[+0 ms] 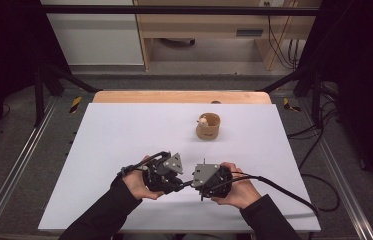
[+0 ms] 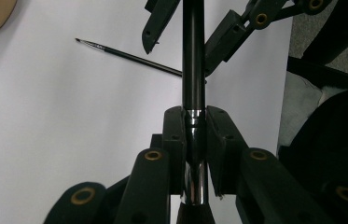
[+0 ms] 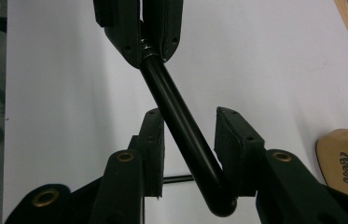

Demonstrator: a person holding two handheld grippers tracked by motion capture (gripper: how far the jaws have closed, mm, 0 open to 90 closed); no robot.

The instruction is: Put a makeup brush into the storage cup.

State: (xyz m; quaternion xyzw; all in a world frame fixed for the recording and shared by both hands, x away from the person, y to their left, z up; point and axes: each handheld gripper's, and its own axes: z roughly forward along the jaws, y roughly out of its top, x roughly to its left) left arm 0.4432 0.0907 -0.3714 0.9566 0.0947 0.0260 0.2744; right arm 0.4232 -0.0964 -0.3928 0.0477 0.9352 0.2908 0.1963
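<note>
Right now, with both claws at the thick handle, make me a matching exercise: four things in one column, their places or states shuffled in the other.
Things:
1. handle
2. thin brush
3. cup
4. right claw

Places or states:
A. standing far back on the table
B. open, one jaw on each side of the handle
C. clamped in the left claw
D. lying flat on the table

Pairs: 1-C, 2-D, 3-A, 4-B

Brush handle (image 2: pixel 193 56) tip beyond frame edge
</note>
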